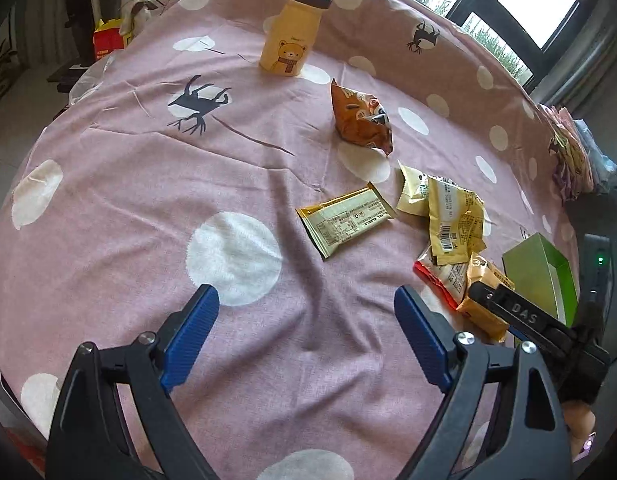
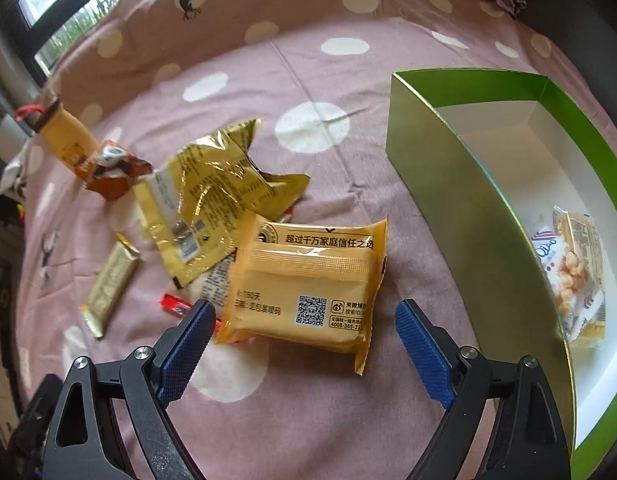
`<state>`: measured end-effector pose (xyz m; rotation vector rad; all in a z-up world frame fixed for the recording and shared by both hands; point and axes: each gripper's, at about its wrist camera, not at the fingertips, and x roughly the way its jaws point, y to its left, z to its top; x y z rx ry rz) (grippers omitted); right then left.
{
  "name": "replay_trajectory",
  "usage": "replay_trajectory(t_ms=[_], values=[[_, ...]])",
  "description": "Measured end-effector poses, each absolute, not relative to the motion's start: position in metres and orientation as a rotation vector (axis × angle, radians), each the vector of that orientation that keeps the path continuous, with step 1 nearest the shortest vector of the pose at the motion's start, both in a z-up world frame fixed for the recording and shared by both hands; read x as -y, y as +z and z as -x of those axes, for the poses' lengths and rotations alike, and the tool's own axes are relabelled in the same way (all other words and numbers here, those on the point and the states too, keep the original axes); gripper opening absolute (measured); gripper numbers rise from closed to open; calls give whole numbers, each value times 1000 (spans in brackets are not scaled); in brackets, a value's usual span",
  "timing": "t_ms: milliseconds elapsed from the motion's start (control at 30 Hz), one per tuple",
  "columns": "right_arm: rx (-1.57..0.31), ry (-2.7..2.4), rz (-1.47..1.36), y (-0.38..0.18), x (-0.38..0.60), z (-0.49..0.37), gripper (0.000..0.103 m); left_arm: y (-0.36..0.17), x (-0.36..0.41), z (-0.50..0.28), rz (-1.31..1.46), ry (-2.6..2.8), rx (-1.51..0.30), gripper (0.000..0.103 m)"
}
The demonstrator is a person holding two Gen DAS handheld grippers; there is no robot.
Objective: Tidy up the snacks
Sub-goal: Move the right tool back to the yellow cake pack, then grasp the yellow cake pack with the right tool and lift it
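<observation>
Inside the green box [image 2: 460, 200], right view only: peanut packet [image 2: 576, 276]; both fingers wide, empty.

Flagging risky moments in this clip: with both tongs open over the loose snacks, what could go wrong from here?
1. The orange packet between the open right tongs overlaps a red-edged packet; a grab might drag both.
2. The green box stands close beside it, so the outer finger could knock its wall.
3. The left tongs hover over bare sheet, near the right tool, so they might collide.

Snack packets [image 2: 304, 280] beside green box [image 2: 460, 200]
</observation>
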<state>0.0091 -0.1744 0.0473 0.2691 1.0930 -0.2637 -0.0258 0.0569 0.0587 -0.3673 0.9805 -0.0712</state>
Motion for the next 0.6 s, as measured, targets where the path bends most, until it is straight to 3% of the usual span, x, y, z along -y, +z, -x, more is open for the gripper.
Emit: replay_trajectory(t_ms=[300,433,600], values=[[-1055,-316,-273,36,180,-19,91,59,-58,27,364,-93,-989,90],[-1027,-293,-280,39,178,-18,69,58,-60,26,369,-90,-991,90],[-1027,-252,-285,44,174,-12,64,57,-60,26,374,-96,-992,90]])
